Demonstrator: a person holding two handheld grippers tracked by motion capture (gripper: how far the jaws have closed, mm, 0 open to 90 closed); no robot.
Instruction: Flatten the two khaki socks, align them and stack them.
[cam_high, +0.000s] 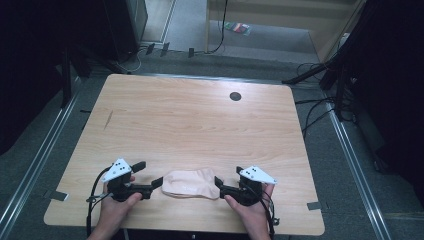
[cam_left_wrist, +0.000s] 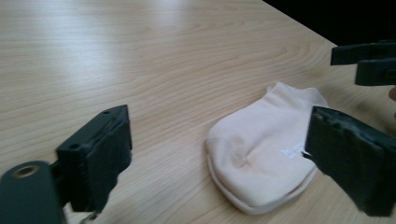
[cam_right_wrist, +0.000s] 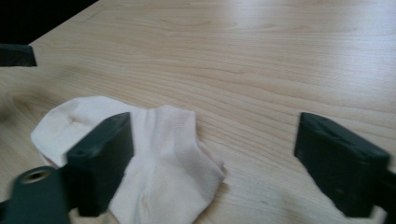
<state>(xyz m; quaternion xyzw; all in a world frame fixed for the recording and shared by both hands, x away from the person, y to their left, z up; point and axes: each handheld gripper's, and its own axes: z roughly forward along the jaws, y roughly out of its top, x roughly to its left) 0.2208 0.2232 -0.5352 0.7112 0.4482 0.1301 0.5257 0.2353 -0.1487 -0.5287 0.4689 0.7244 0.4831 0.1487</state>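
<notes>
Left tool (cam_high: 150, 185) open, right tool (cam_high: 218, 184) open, sock (cam_high: 191, 183) flat between, table (cam_high: 200, 120)

Black tools (cam_high: 150, 186) — white three-cornered plates, trailing cables.

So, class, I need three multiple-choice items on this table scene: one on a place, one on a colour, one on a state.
1. Where does the sock lie?
A. At the table's far edge
B. Between the two tongs, near the front edge
C. On the floor

2. What colour is the sock?
A. Cream
B. Red
C. Black

3. How do the left tongs stand?
A. Shut on the sock
B. Open, clamping nothing
C. Shut on a cup

Key: 1 B, it sits between the left tongs and the right tongs; 2 A, the fabric is pale cream; 3 B, the jaws stand wide apart.
</notes>
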